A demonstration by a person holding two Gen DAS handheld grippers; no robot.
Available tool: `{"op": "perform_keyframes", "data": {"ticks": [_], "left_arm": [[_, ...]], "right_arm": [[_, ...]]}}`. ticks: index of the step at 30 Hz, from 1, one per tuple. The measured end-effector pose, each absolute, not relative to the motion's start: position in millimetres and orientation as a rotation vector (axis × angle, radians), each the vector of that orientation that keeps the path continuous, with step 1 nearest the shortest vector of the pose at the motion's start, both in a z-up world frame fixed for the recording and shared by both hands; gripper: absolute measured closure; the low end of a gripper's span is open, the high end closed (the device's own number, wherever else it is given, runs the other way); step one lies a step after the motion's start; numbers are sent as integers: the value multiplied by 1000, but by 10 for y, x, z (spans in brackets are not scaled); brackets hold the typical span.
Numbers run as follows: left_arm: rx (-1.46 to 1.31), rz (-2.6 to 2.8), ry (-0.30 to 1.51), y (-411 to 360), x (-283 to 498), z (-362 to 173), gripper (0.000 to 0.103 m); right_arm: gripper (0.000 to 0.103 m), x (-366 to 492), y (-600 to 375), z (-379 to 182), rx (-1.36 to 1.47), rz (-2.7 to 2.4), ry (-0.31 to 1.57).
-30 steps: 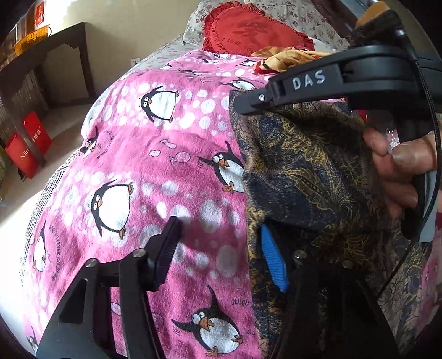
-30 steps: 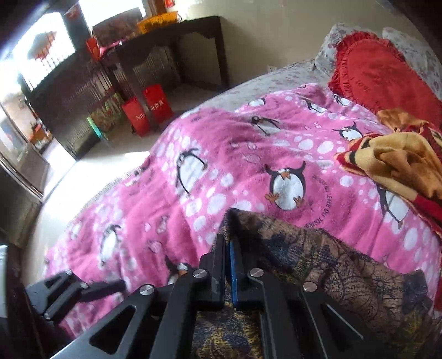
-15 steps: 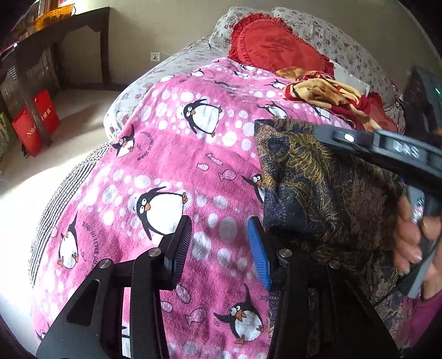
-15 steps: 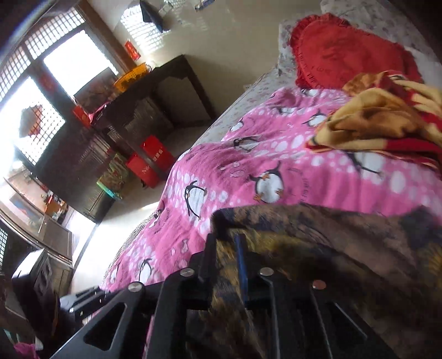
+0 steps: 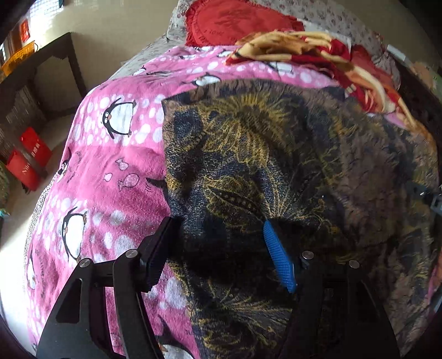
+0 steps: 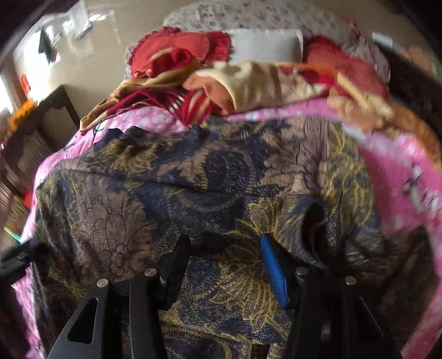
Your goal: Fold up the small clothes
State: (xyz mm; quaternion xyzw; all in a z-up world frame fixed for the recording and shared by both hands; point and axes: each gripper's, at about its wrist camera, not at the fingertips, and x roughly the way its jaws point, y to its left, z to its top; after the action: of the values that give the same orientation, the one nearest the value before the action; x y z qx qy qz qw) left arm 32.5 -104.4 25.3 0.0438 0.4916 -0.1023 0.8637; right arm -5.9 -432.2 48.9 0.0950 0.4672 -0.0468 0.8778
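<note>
A dark garment (image 5: pixel 276 154) with a navy, brown and gold pattern lies spread on the pink penguin blanket (image 5: pixel 110 179). My left gripper (image 5: pixel 221 245) hovers over the garment's left edge, its jaws opening; cloth lies below them but is not pinched. In the right wrist view the same garment (image 6: pixel 193 176) fills the middle. My right gripper (image 6: pixel 223 265) hangs over its near part, jaws opening, with fabric under the gap and nothing clamped. The left gripper's tip (image 6: pixel 16 256) shows at that view's left edge.
A heap of red and yellow clothes (image 5: pixel 317 52) lies beyond the garment, with a red frilled cushion (image 5: pixel 234 19) behind it. The bed's edge drops off at the left toward a dark table (image 5: pixel 41 69) and red bags (image 5: pixel 30 163) on the floor.
My right gripper has let go of the garment's corner and swung to the right, and the garment now lies flat. My left gripper shifted right over the garment's edge and its jaws widened.
</note>
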Motion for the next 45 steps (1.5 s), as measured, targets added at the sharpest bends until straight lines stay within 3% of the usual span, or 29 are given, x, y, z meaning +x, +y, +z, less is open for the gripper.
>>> {"op": "perform_keyframes", "data": {"ticks": [7, 12, 15, 17, 19, 21, 28, 35, 36, 39, 40, 45], "left_arm": [[78, -236, 983, -1131, 276, 486, 35], [67, -274, 959, -1356, 292, 619, 35], [48, -347, 961, -1524, 240, 687, 35], [59, -382, 950, -1654, 164, 741, 35], [84, -405, 943, -1785, 97, 791, 35], [97, -428, 936, -1886, 44, 821, 35], [132, -465, 941, -2121, -99, 807, 35], [152, -464, 960, -2153, -176, 745, 35], [153, -462, 961, -2147, -181, 743, 35], [160, -453, 952, -2102, -198, 753, 35], [162, -450, 946, -2079, -202, 758, 35], [131, -436, 945, -1951, -160, 776, 35]], "right_arm": [[52, -326, -4416, 866, 199, -95, 891], [52, -330, -4582, 627, 200, -108, 986], [52, -543, -4686, 810, 241, -78, 951], [46, -811, -4804, 1028, 241, -93, 888], [32, -1030, -4943, 1162, 217, -152, 874], [32, -1255, -5111, 1200, 228, -205, 880], [32, -1604, -5143, 900, 441, -110, 924], [32, -1262, -4957, 569, 598, -127, 926], [35, -1202, -4933, 489, 588, -147, 954], [88, -1213, -4971, 424, 531, -181, 973], [98, -1306, -5070, 472, 555, -188, 945], [100, -1871, -5538, 1102, 501, -316, 768]]}}
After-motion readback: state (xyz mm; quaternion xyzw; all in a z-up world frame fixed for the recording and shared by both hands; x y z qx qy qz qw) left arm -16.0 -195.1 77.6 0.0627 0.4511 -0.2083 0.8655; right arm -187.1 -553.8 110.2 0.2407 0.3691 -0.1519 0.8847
